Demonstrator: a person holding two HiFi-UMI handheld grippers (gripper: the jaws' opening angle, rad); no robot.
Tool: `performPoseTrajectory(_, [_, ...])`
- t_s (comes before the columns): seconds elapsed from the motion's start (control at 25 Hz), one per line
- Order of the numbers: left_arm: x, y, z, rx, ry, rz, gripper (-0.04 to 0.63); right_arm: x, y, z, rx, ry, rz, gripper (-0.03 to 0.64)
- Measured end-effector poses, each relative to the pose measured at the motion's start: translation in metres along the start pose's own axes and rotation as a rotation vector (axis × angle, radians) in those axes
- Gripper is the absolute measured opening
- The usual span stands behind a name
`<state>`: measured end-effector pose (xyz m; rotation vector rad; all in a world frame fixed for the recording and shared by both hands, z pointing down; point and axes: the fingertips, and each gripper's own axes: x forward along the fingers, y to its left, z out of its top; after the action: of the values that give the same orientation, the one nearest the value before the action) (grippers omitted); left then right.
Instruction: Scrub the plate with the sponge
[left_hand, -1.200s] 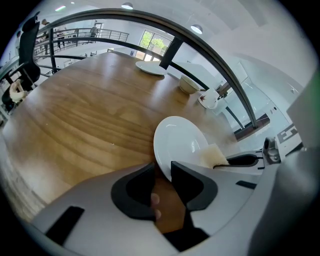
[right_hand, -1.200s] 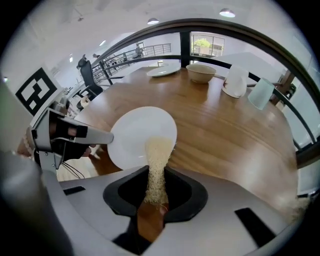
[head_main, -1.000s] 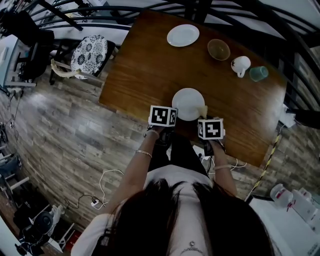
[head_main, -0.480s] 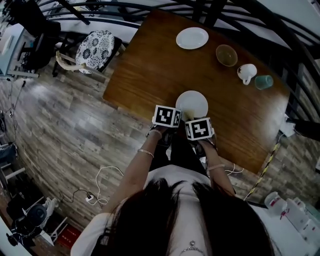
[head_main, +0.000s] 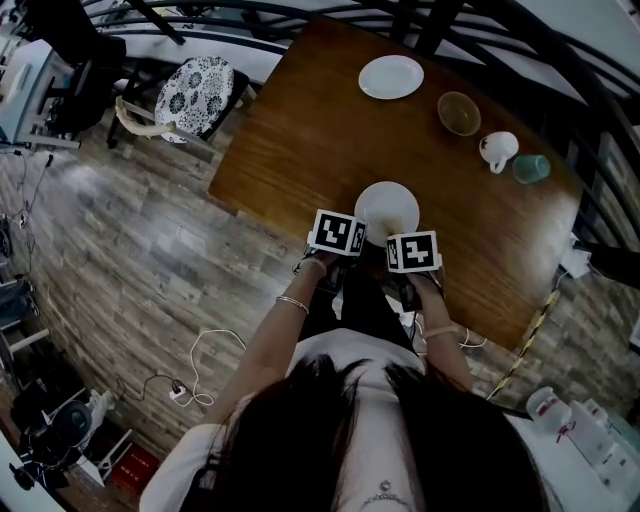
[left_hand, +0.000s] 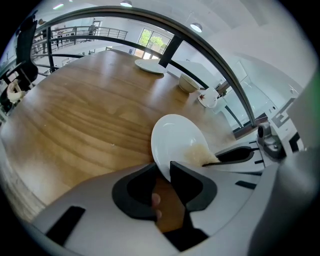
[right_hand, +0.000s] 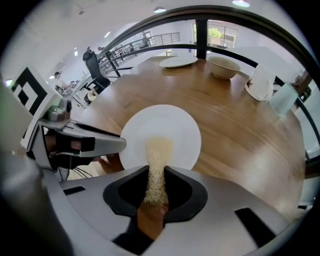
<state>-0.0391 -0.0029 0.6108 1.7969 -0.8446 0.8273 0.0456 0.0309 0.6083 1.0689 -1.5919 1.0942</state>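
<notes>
A white plate (head_main: 387, 205) stands tilted near the front edge of the wooden table (head_main: 300, 140). My left gripper (left_hand: 168, 172) is shut on the plate's (left_hand: 175, 140) near rim; its jaws have just been closing with the rim between them. My right gripper (right_hand: 156, 182) is shut on a pale fibrous sponge (right_hand: 157, 165) whose far end presses on the plate's (right_hand: 172, 125) face. In the left gripper view the sponge (left_hand: 200, 154) lies against the plate's lower right part. In the head view the two grippers sit side by side at the plate's near rim, the left (head_main: 358, 228) and the right (head_main: 401, 233).
Along the table's far side stand a second white plate (head_main: 391, 77), a bowl (head_main: 459, 113), a white mug (head_main: 498, 150) and a teal cup (head_main: 531, 168). A chair with a patterned cushion (head_main: 194, 98) stands left of the table. Cables (head_main: 205, 370) lie on the floor.
My right gripper with the sponge slid left across the plate, then a little back to the right. The left gripper kept its place at the rim.
</notes>
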Motion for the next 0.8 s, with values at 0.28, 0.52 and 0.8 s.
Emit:
performPoseTrajectory(0.28, [-0.001,0.000,-0.001,0.005,0.013,-0.006,0.098,-0.014,-0.043,0.004,0.071,-0.026,-0.084,0.099])
performPoseTrajectory(0.52, [-0.001,-0.002,-0.001,0.000,0.018,-0.007,0.098,-0.016,-0.042,0.009,0.073,-0.035,-0.090,0.100])
performPoseTrajectory(0.8, [0.000,-0.002,0.000,-0.004,0.018,-0.011,0.098,0.000,-0.004,0.012,0.003,-0.007,-0.015,0.100])
